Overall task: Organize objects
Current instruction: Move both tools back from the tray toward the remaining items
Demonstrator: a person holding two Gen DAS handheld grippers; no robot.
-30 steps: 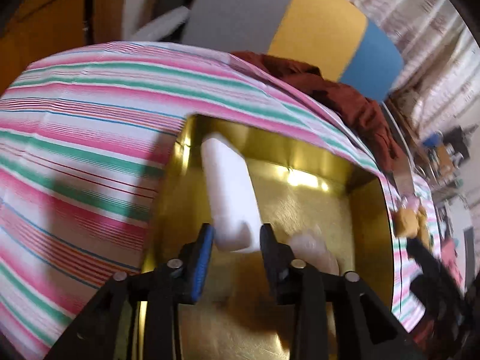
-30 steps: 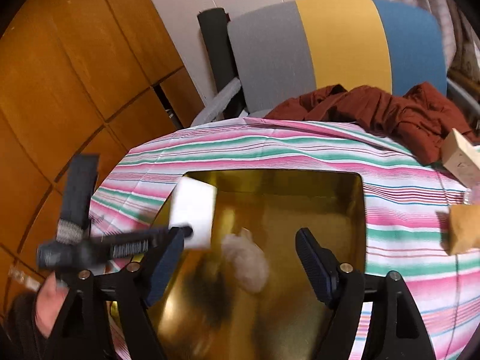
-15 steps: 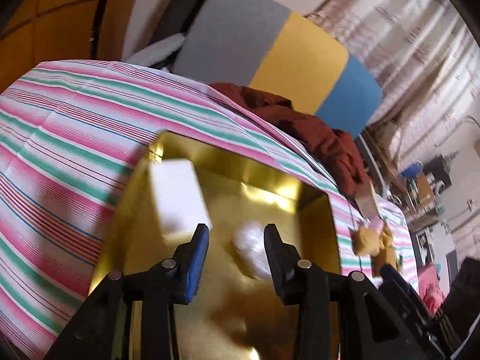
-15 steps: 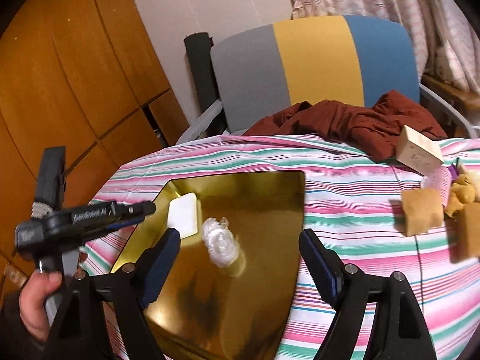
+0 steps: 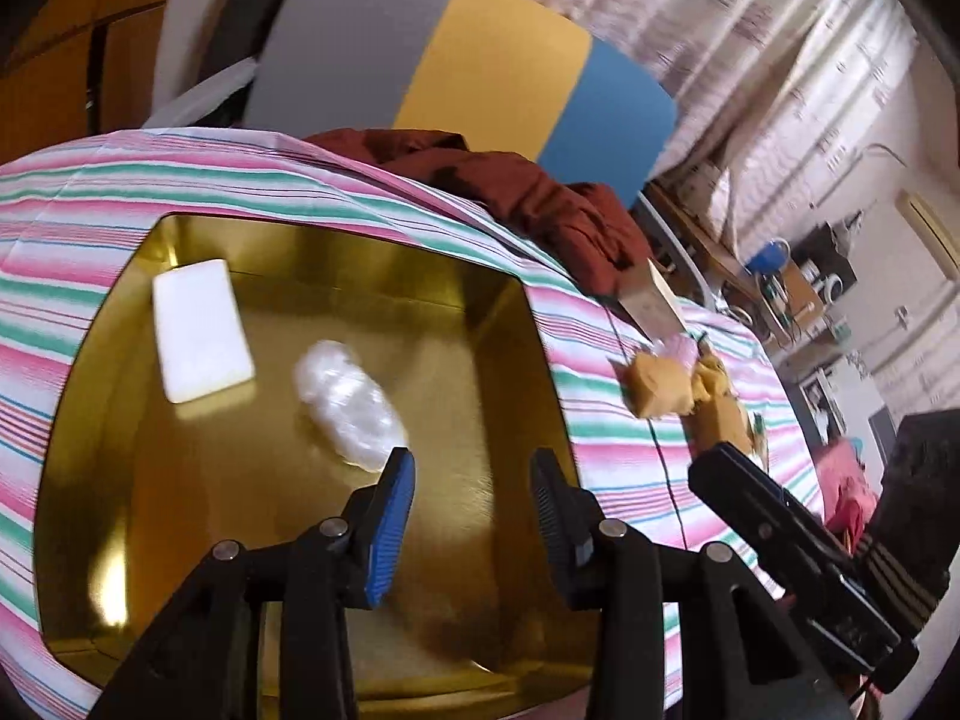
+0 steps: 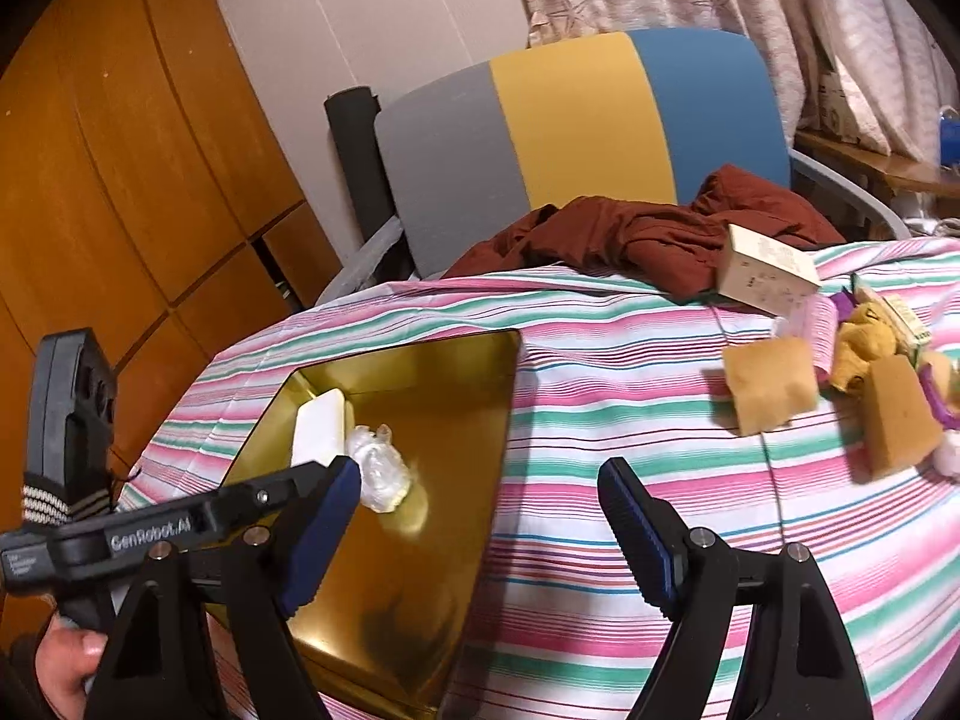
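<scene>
The left gripper (image 5: pixel 471 495) hangs over the gold tray (image 5: pixel 510 300) with its jaws partly open and nothing between them; they have just been opening. Ahead of its left jaw and just beyond the tip lies a clear plastic wad (image 5: pixel 348 405) on the tray floor, apart from the pad. Farther ahead and to the left of that jaw lies a white bar (image 5: pixel 201 339), flat in the tray's far corner. Off to the right of the right jaw, on the striped cloth (image 5: pixel 90 180) outside the tray, sit tan sponges (image 5: pixel 657 384) and a box (image 5: pixel 651 300), with a red garment (image 5: pixel 540 198) beyond them. The right gripper (image 6: pixel 480 525) stands wide open and empty, its left jaw over the tray's near right part and its right jaw over the cloth. The wad (image 6: pixel 381 468) lies just past the left jaw's tip, with the bar (image 6: pixel 318 435) touching or just beside it on its far side; I cannot tell which. Well ahead and to the right of the right jaw sit the sponges (image 6: pixel 771 384), a yellow rag (image 6: pixel 864 339) and the box (image 6: pixel 765 270). A hand (image 6: pixel 60 669) grips the left tool at the lower left
</scene>
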